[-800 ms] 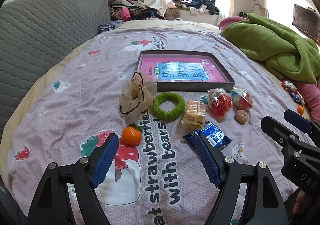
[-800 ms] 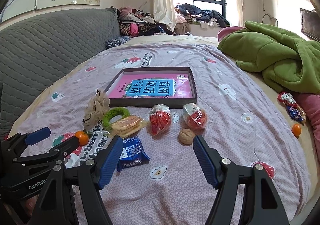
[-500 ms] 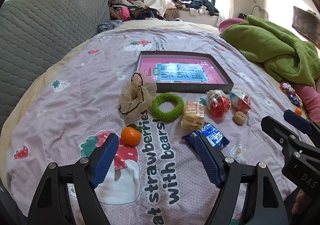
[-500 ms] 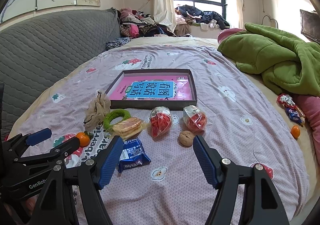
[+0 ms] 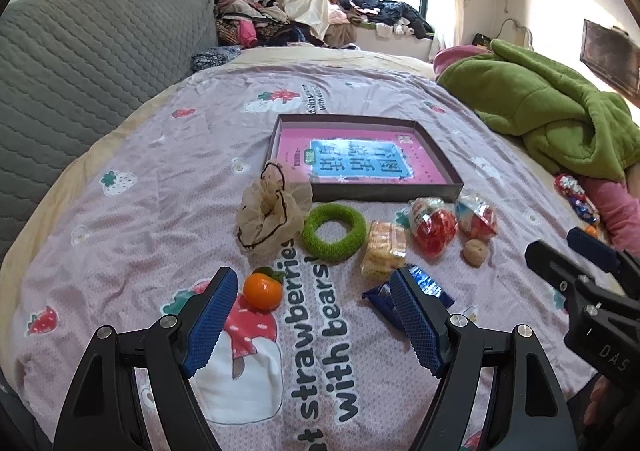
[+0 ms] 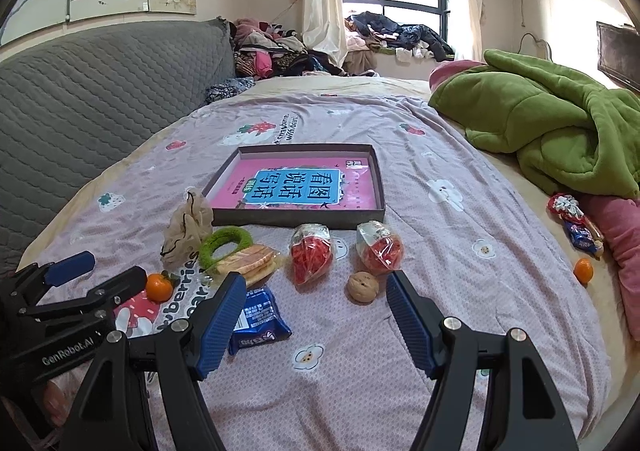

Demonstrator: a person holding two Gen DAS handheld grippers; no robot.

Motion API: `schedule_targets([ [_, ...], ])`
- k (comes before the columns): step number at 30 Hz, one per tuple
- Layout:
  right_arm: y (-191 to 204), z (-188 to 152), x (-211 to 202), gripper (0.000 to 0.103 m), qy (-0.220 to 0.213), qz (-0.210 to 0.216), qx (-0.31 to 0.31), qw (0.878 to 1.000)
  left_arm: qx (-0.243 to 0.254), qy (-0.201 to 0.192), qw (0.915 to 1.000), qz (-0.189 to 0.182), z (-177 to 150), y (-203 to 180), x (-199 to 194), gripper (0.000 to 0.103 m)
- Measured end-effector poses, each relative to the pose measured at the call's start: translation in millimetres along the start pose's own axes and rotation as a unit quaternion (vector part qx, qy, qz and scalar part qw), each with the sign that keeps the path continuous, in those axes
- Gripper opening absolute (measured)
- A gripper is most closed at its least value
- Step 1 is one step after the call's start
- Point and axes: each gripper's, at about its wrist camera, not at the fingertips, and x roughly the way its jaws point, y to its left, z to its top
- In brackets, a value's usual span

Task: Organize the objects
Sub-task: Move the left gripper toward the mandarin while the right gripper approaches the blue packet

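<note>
On the bed, both claws hover spread and empty short of a row of small things.

Since a moment ago the left claw has crept forward, the orange now just at 11 o'clock of it and the blue packet by its right finger; nothing is grasped, so sorting has not begun. The right claw has barely shifted, walnut at 12 o'clock. The box beyond the row holds only a booklet, its low near wall the edge to clear. Bedspread at 3 o'clock lies open.
</note>
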Motion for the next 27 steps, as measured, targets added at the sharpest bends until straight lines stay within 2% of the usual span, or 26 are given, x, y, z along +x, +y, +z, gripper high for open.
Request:
schedule_targets([
  [5,8.4,14.4,-7.3,0.072,-0.014,0.004,-0.013,1.000,-0.008,-0.015,0.9998,-0.011,20.0,10.6,-7.5,0.080],
  [8,16.8,23.8,-8.8,0.072,-0.019,0.013,-0.021,1.000,-0.009,-0.018,0.9998,-0.006,28.7,16.1,-7.9,0.080],
  [10,22.5,29.4,-7.5,0.072,-0.021,0.017,-0.026,0.999,-0.015,-0.017,0.9997,0.011,32.6,19.3,-6.1,0.080],
  [14,32.5,36.0,-0.9,0.072,-0.019,0.035,-0.041,0.998,-0.007,-0.002,0.9997,0.022,36.2,28.4,1.1,0.080],
  [20,41.5,42.9,8.5,0.072,-0.016,0.052,-0.049,0.997,-0.015,0.008,0.9992,0.036,35.9,44.3,11.9,0.080],
  [27,48.5,26.6,28.1,0.072,0.009,0.053,-0.060,0.997,-0.003,0.031,0.9989,0.034,21.5,40.1,35.4,0.080],
])
